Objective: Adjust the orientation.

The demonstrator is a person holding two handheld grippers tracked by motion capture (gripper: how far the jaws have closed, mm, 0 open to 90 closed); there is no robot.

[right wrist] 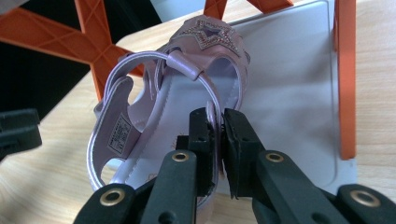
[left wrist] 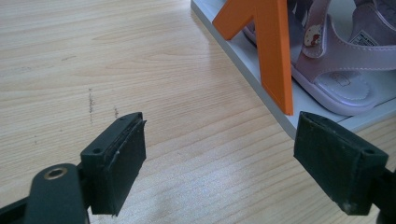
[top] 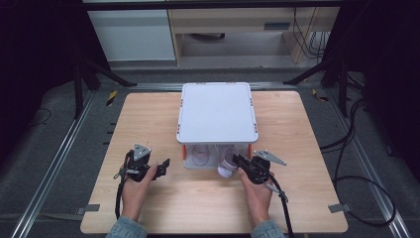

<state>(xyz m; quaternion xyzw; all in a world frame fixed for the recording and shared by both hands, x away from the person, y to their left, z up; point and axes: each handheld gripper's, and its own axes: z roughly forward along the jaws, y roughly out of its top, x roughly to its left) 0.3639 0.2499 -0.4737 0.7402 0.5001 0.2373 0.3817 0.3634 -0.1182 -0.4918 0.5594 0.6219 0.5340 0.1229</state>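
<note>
Item: small lilac faux-leather child's sandal with a glittered star on the toe band and thin looped straps (right wrist: 159, 121), being drawn from the lower shelf of a white plastic two-tier rack with orange uprights (top: 218, 116). In the high view the sandal (top: 227, 166) is being seen at the rack's front edge, near the right-hand upright, its heel end projecting over the pale wooden tabletop (top: 198, 203).

Grip: the right gripper (right wrist: 218, 140) is being held with its jaws nearly closed, pinching the thin rear strap edge-on between the pads. The left gripper (left wrist: 219, 154) is being kept over bare table beside the rack's left front corner, jaws standing wide with nothing between them. A second lilac sandal (left wrist: 336, 70) is being seen on the same shelf, behind an orange upright (left wrist: 275, 51).

Handling, as judged: the piece is being treated as light. The sole is likely semi-stiff, the straps soft and pliant, so the body is apt to swing and droop beneath a strap hold. The smooth strap surface may slip if pressure eases. Little risk of breakage; the glitter trim is best left untouched. A steadier hold is being offered by the sole's rim or the heel counter.
</note>
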